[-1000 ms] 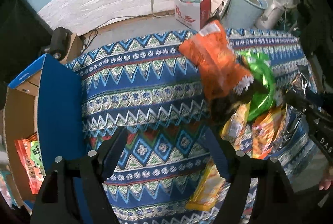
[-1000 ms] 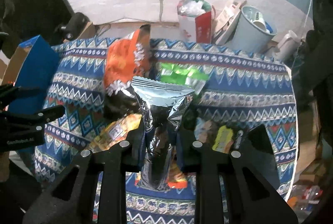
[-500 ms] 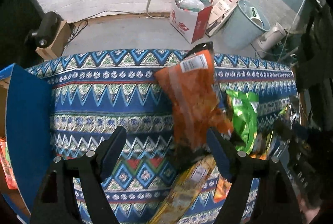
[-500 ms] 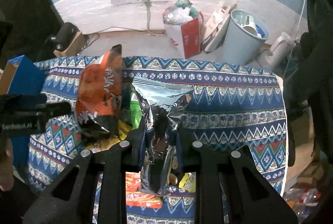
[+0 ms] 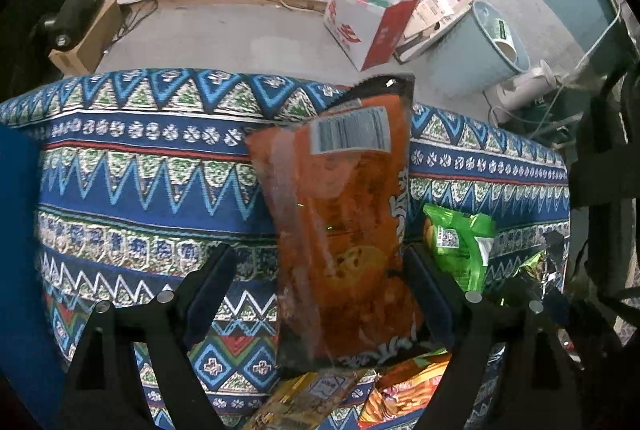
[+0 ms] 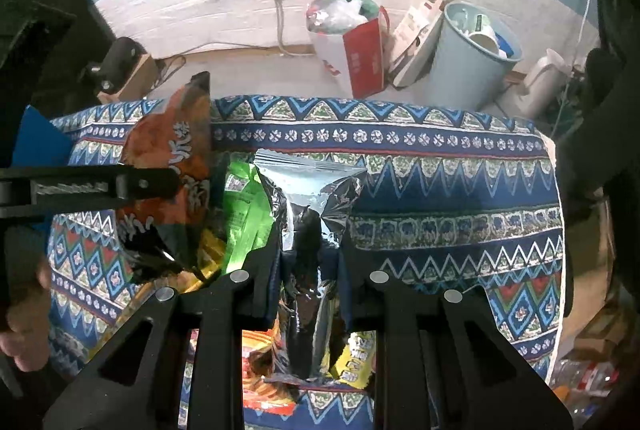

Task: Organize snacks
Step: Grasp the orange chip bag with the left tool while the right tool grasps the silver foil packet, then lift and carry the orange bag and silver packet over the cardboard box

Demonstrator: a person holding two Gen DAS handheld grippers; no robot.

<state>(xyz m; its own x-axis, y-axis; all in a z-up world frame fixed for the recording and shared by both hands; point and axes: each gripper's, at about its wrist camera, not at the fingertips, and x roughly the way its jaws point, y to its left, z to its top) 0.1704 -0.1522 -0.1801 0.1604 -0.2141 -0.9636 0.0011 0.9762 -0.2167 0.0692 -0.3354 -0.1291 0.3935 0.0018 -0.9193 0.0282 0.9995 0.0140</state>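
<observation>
We see the left gripper (image 5: pixel 320 282) with jaws wide and opening, the orange snack bag (image 5: pixel 340 214) standing between them. From the left wrist view we can't confirm the pads press on it; the bag leans against the right-hand finger (image 5: pixel 424 282), well clear of the other.

Bag markings: barcode label (image 5: pixel 350 134) near the top, white Chinese characters down the side, too blurred for us to read.

The right gripper (image 6: pixel 308 270) is clamped on a silver foil bag (image 6: pixel 308 198), held upright, no print visible.

Relative to the orange bag:
- green packet (image 5: pixel 460 242) just to its right, small QR-type label, text unreadable
- yellow and orange-red packets (image 5: pixel 404 390) at its base, print illegible
- patterned tablecloth (image 5: pixel 140 190) to its left lies bare up to the blue box wall (image 5: pixel 20 270) at the frame's left
- table's far edge runs just behind the bag's top; beyond it is floor

In the right wrist view the left gripper's side carries a logo strip, unreadable. The cloth to the right of the foil bag is bare out to the table's right edge.
</observation>
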